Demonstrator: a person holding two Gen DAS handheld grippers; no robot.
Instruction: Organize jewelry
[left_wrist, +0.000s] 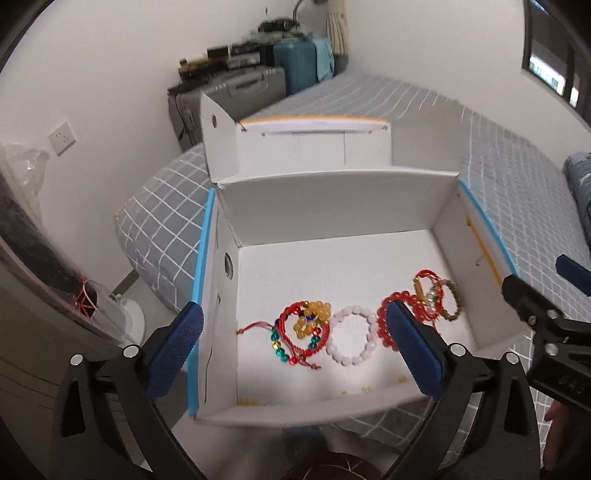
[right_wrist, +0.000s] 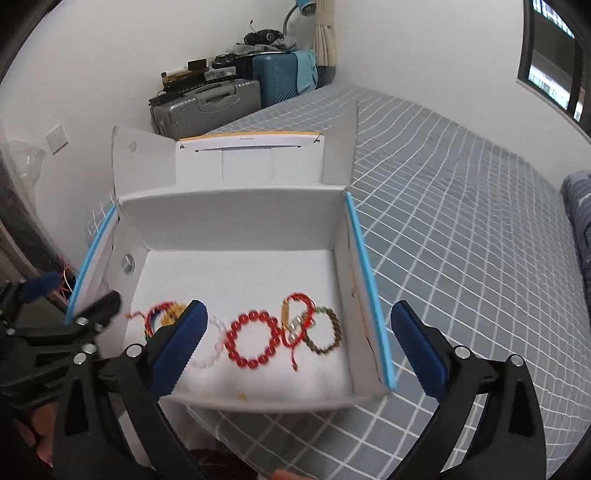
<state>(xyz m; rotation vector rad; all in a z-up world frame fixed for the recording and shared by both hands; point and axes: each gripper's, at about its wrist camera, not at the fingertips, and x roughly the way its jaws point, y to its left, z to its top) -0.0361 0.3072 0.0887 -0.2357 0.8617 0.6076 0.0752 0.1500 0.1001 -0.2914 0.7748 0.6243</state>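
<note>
Bracelets lie in a row on the floor of the open white cardboard box (left_wrist: 332, 206) resting on the grey checked bed (right_wrist: 461, 192): a red-cord bracelet with yellow and green beads (left_wrist: 304, 328), a pale pink bead bracelet (left_wrist: 352, 338), a red bead bracelet (right_wrist: 255, 341), a red-cord bracelet with a gold tube (right_wrist: 295, 326) and a brown bead bracelet (right_wrist: 327, 332). Both the left gripper (left_wrist: 295, 350) and right gripper (right_wrist: 303, 350) stand wide and hold nothing, above the box's near wall. Judging by the row, the step is likely spacing pieces apart; approach one bracelet from above, pinch only its rim and avoid snagging neighbours, since the gold-tube and brown ones overlap. In the left view the row sits between the fingers; in the right view it lies lower centre.
</note>
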